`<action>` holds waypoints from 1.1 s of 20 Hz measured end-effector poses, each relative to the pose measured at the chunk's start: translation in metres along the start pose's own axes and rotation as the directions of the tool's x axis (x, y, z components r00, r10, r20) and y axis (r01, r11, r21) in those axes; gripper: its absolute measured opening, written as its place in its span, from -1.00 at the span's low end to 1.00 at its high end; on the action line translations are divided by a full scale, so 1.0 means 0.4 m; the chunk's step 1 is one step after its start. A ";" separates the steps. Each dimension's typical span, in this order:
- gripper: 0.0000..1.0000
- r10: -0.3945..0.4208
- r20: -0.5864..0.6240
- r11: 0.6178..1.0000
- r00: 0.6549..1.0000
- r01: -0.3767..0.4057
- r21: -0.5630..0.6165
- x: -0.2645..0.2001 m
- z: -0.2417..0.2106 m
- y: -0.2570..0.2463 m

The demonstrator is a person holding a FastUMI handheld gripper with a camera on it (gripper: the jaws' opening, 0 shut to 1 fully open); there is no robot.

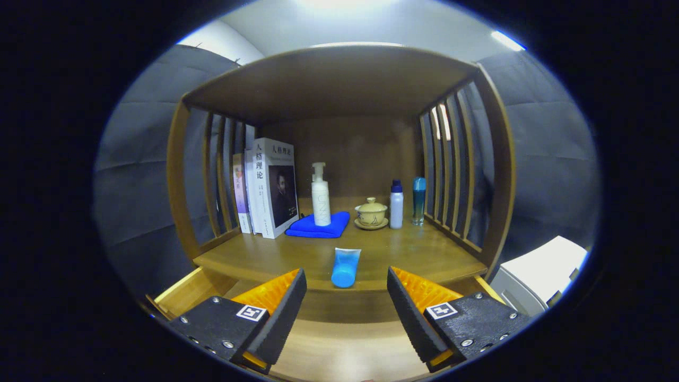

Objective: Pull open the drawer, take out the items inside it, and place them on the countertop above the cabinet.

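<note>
Gripper (346,297) level, facing forward, jaws spread wide, holding nothing

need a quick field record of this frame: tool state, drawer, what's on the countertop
tool: tool open, fingers apart, holding nothing
drawer: drawer pulled open below the fingers
blue tube: blue tube lying on the countertop near its front edge, just ahead of the fingers
back row: books, pump bottle on blue cloth, lidded cup, two small bottles
</note>
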State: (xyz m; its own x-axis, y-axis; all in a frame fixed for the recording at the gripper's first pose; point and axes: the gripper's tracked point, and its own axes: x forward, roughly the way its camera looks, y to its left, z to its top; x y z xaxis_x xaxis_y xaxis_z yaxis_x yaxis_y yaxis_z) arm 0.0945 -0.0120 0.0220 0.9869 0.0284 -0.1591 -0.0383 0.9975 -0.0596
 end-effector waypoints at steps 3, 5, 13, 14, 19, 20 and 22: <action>0.88 0.006 0.058 1.000 0.998 -0.007 0.020 -0.074 -0.021 0.031; 0.88 0.005 0.084 0.999 0.996 -0.009 0.047 -0.116 -0.026 0.034; 0.87 0.056 0.172 0.998 0.984 -0.058 0.012 -0.306 -0.088 0.090; 0.87 0.072 0.173 0.997 0.982 -0.074 0.002 -0.326 -0.111 0.104; 0.88 0.114 0.143 0.993 0.983 -0.107 -0.055 -0.379 -0.214 0.138; 0.88 0.116 0.125 0.992 0.985 -0.110 -0.053 -0.380 -0.235 0.140; 0.88 0.121 0.086 0.992 0.989 -0.118 -0.043 -0.374 -0.277 0.143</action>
State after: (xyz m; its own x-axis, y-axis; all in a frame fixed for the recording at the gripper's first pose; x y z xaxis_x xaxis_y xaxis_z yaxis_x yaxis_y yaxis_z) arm -0.0726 0.0336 -0.0666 0.9848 0.1544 -0.0794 -0.1608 0.9835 -0.0824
